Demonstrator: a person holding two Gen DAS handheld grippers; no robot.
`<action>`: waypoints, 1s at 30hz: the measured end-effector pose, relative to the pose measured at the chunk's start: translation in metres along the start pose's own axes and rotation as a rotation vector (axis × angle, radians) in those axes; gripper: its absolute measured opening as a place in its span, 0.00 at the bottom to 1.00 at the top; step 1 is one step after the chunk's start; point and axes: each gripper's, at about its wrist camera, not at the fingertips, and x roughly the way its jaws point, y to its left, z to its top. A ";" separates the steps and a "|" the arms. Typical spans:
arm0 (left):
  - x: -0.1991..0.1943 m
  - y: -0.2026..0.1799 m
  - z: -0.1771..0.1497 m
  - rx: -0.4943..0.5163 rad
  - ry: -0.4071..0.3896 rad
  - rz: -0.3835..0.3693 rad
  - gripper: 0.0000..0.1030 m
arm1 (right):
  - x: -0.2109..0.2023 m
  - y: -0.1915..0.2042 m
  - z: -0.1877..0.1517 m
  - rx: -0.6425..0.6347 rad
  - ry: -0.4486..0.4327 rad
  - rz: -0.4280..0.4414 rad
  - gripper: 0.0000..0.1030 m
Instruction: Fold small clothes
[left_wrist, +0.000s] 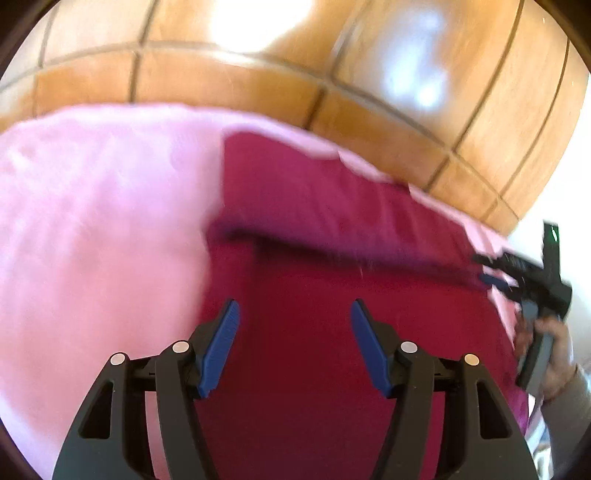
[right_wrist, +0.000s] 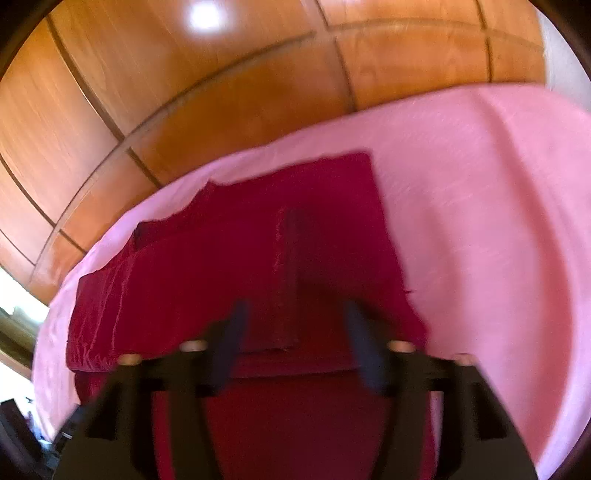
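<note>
A dark red garment (left_wrist: 314, 229) lies spread on a pink cloth (left_wrist: 92, 221); a fold edge runs across its middle. My left gripper (left_wrist: 294, 314) is open and empty above the near part of the garment. In the left wrist view my right gripper (left_wrist: 491, 275) shows at the right edge of the garment, held by a hand; its jaw state is blurred there. In the right wrist view the garment (right_wrist: 221, 266) lies on the pink cloth (right_wrist: 480, 221), with a folded strip down its middle. My right gripper (right_wrist: 293, 314) is open and empty above it, blurred by motion.
The pink cloth covers a soft surface that ends at a wooden panelled wall (left_wrist: 258, 74), also seen in the right wrist view (right_wrist: 184, 92). A bright area lies past the cloth's edge at the right (left_wrist: 554, 206).
</note>
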 end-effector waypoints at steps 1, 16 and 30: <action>-0.006 0.005 0.009 -0.018 -0.024 -0.020 0.60 | -0.010 0.006 0.000 -0.019 -0.027 0.014 0.63; 0.108 -0.009 0.102 0.008 0.030 0.025 0.51 | 0.060 0.068 -0.010 -0.278 0.057 -0.058 0.69; 0.105 0.012 0.097 0.032 -0.012 0.110 0.40 | 0.063 0.064 -0.018 -0.319 0.032 -0.045 0.82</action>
